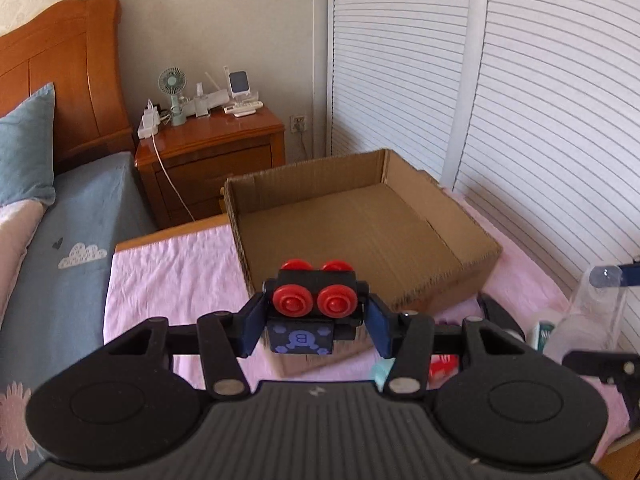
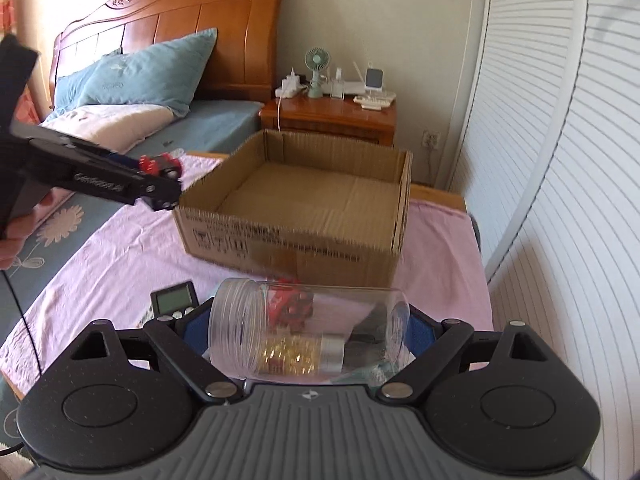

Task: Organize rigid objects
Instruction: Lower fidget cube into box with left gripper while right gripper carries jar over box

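To the left of the cardboard box (image 2: 296, 200), the bed (image 2: 212, 128) runs along with its blue pillow (image 2: 140, 76) against the wooden headboard (image 2: 168, 12). Also left of the box, my left gripper (image 1: 314, 316) is closed narrow on a black toy block with red wheels (image 1: 314, 300), its pads pressed to both sides, and the toy hangs above the pink cloth (image 1: 168, 276) just short of the box's near wall; from my right wrist camera the same gripper (image 2: 160, 180) shows beside the box's left corner, a hand (image 2: 16, 232) behind it. The box itself sits open on the cloth, and I see nothing in it. Behind the box stands the nightstand (image 2: 332, 116) with a small green fan (image 2: 318, 64). In front of the box, a small black timer (image 2: 174, 300) lies on the cloth, and just right of it my right gripper (image 2: 308, 332) stands wide, clamped on a clear plastic jar (image 2: 308, 328) held sideways with its threaded mouth to the left. Through the jar I can make out something red and something gold. Right of the box are the white slatted doors (image 2: 560, 160).
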Available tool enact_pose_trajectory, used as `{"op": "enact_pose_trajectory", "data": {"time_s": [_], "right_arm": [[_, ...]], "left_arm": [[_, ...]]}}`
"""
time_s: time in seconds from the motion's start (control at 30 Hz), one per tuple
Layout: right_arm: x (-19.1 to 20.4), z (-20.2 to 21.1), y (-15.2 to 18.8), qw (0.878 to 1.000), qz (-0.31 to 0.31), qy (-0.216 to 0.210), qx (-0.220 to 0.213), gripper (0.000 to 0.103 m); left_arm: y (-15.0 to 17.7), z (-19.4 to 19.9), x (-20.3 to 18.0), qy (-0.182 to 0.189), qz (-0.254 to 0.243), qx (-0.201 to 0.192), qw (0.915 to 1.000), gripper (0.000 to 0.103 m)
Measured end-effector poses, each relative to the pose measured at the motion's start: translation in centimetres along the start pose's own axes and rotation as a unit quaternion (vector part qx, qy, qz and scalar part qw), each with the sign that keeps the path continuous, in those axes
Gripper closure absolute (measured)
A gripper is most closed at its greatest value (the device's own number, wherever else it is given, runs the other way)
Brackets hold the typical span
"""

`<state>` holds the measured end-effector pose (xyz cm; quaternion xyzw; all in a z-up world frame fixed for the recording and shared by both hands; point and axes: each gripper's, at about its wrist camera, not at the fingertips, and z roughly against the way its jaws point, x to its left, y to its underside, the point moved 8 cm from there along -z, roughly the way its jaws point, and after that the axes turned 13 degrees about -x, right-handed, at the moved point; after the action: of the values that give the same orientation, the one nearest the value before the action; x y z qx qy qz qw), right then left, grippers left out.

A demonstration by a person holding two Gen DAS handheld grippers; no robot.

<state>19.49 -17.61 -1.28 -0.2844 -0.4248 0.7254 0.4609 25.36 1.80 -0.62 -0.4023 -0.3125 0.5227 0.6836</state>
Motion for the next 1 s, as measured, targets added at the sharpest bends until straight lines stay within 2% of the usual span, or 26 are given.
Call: {"op": "enact_pose_trajectory", "data": {"time_s": [0.17, 0.2, 0.3, 0.37, 0.47, 0.53, 0.8, 1.0], "right_arm": [[-1.1, -1.4, -1.7, 1.0, -0.006, -0.004, -0.009, 0.009], [-1.1, -1.6, -2.0, 1.0, -0.008, -0.004, -0.011, 0.009], [-1.3, -2.4, -2.4, 1.0, -0.01, -0.004, -0.012, 0.009], [-1.5, -2.9, -2.4, 1.0, -0.011, -0.003, -0.01, 0.009], [-1.7, -3.6, -2.5, 1.0, -0.013, -0.002, -0.008, 0.009], [-1.9, -4.0, -2.7, 1.0, -0.016, -0.002, -0.007, 0.009], [-2.1, -7.0, -4.5, 1.0, -0.019, -0.004, -0.004, 0.009], [-1.9, -11.2, -6.3, 1.0, -0.023, -0.013, 0.003, 0.009]], "left_arm": [[-0.9, -4.6, 0.3, -0.008, 0.003, 0.027, 0.9996, 0.051], [-0.9, -5.5, 0.5, -0.013, 0.001, 0.032, 0.9994, 0.048], [-0.9, -7.3, 1.1, -0.046, -0.009, 0.03, 0.9985, 0.028], [-0.8, -7.5, 1.4, -0.055, -0.008, 0.025, 0.9981, 0.026], [-0.6, -6.7, 1.5, -0.049, 0.012, 0.027, 0.9983, 0.021], [-0.6, -5.6, 1.5, -0.047, 0.013, 0.017, 0.9987, 0.01], [0.2, -0.4, 0.6, -0.063, 0.01, -0.008, 0.998, 0.004], [2.0, 2.4, 0.7, -0.107, 0.004, -0.005, 0.9942, 0.003]]}}
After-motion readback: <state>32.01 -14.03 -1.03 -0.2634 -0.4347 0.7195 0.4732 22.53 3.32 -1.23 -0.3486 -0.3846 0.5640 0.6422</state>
